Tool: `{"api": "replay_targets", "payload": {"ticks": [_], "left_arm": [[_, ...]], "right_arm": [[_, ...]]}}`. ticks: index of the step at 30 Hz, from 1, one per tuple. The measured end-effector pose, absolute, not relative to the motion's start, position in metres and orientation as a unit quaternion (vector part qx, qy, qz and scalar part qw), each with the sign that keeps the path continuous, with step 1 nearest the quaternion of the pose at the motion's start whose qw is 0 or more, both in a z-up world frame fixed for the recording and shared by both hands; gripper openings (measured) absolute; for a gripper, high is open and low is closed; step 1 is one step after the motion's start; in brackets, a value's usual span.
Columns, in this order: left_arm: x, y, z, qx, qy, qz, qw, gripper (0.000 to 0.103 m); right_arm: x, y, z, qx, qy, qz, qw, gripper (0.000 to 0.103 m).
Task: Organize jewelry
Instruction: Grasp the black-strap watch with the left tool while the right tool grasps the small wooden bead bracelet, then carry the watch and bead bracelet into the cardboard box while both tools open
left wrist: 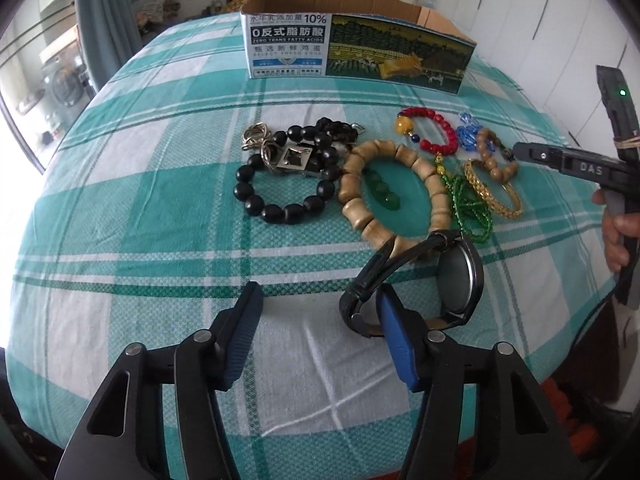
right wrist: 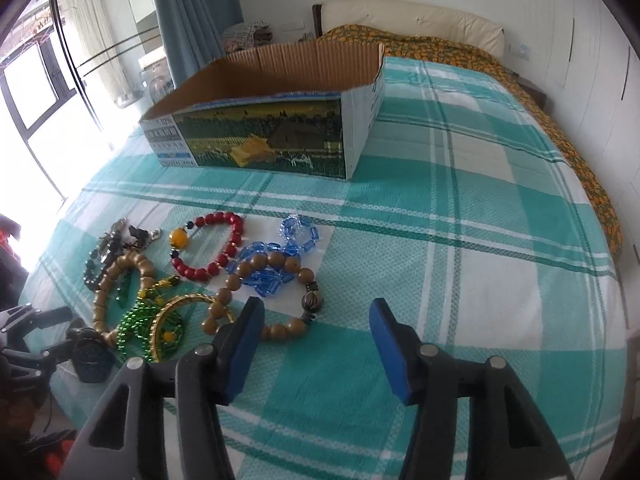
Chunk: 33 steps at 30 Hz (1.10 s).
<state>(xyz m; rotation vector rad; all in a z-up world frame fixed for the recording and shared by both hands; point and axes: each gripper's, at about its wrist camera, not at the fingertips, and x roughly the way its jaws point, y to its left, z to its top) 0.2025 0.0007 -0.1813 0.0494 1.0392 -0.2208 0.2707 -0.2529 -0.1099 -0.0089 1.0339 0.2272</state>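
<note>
Jewelry lies in a loose cluster on the teal-and-white checked bedsheet (left wrist: 160, 208), in front of an open printed cardboard box (left wrist: 356, 50) that stands farther back on the bed. From the left wrist view the pieces read clearly: a bracelet of round black beads (left wrist: 280, 196) with silver metal rings and a square pendant (left wrist: 294, 158) lying on its upper part, a bracelet of tan barrel-shaped wooden beads (left wrist: 360, 188) with a short string of green stones (left wrist: 382, 190) lying inside it, a red bead bracelet with one amber bead (left wrist: 434, 130), clear blue crystal beads (left wrist: 468, 132), a gold mesh bangle (left wrist: 494, 190), green glass beads (left wrist: 470, 208) and a bracelet of round brown wooden beads (left wrist: 494, 156). Nearest the left tongs (left wrist: 320, 332), whose blue pads stand spread, a black wristwatch (left wrist: 424, 280) is tipped on edge, its strap hooked over the right-hand pad. The right tongs (right wrist: 316, 344) are likewise spread and grip nothing; their left pad covers part of the brown bead bracelet (right wrist: 264, 280). That view shows the box's bare brown inside walls, though not its floor, while the black beads there are small and hard to make out and the watch is a dark blur by the left edge.
</note>
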Motion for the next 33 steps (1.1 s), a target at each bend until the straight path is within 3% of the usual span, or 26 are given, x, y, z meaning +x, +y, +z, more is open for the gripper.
{"api": "replay_targets", "payload": {"ticks": [1,2,4,6,7,13,23,33], "left_arm": [[0.202,-0.001,-0.181,0.028,0.495,-0.106,0.862,0.049],[0.202,-0.002,-0.181,0.031,0.496,-0.109,0.861,0.046],[0.201,-0.005,-0.18,0.033,0.497,-0.115,0.86,0.03],[0.2,-0.009,-0.179,0.035,0.497,-0.125,0.858,0.013],[0.198,-0.009,-0.178,0.039,0.497,-0.124,0.858,0.013],[0.196,-0.003,-0.164,0.037,0.487,-0.123,0.864,0.012],[0.21,0.03,-0.098,-0.024,0.449,-0.118,0.885,0.012],[0.298,0.026,-0.027,-0.037,0.397,-0.115,0.91,0.012]], "right_arm": [[0.274,-0.251,-0.115,-0.008,0.497,0.111,0.86,0.042],[0.274,-0.248,-0.118,-0.017,0.496,0.114,0.861,0.041],[0.273,-0.24,-0.118,-0.043,0.489,0.121,0.863,0.039],[0.272,-0.232,-0.118,-0.063,0.49,0.127,0.86,0.019],[0.271,-0.23,-0.117,-0.069,0.493,0.128,0.858,0.014],[0.25,-0.225,-0.074,-0.043,0.467,0.135,0.873,0.014],[0.228,-0.222,0.025,-0.035,0.383,0.15,0.911,0.014],[0.28,-0.206,0.085,-0.032,0.333,0.178,0.925,0.014]]}}
